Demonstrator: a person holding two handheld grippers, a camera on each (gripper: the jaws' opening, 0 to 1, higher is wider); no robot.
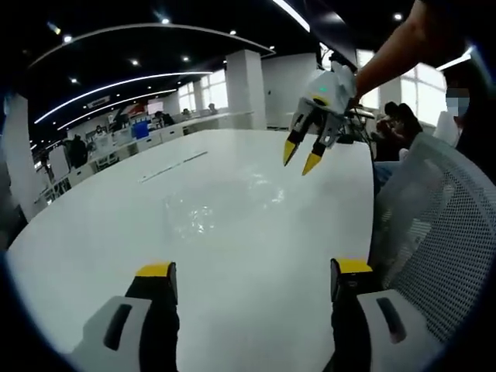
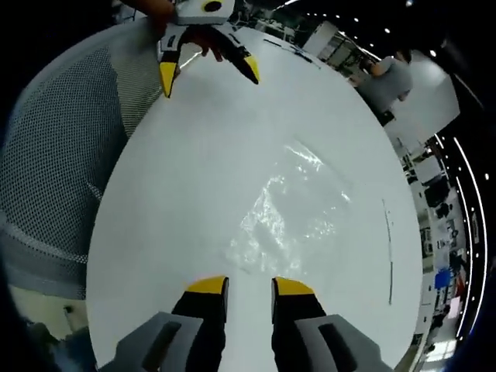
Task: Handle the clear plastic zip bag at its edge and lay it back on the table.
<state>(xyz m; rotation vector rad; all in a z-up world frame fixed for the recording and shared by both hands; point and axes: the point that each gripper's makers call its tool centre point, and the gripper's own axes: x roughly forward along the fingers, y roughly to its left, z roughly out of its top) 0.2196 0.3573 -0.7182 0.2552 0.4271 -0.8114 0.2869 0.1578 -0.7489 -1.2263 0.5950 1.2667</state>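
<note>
2 yellow-tipped grippers hang over a clear plastic zip bag (image 2: 298, 213) lying flat on the white oval desk (image 2: 194, 139). In the right gripper view, the right gripper (image 2: 249, 285), at bottom centre, has its jaws narrowly parted and empty, with the bag's near edge just ahead of the tips and its length running toward the frame's upper right. In the left gripper view, the left gripper (image 1: 253, 270), at the bottom, stands wide open and empty, the bag (image 1: 213, 203) well ahead at mid-frame. The right gripper looks the nearer, so an edge grasp likely falls to it. A grey mesh chair (image 1: 438, 225) stands beside the desk.
</note>
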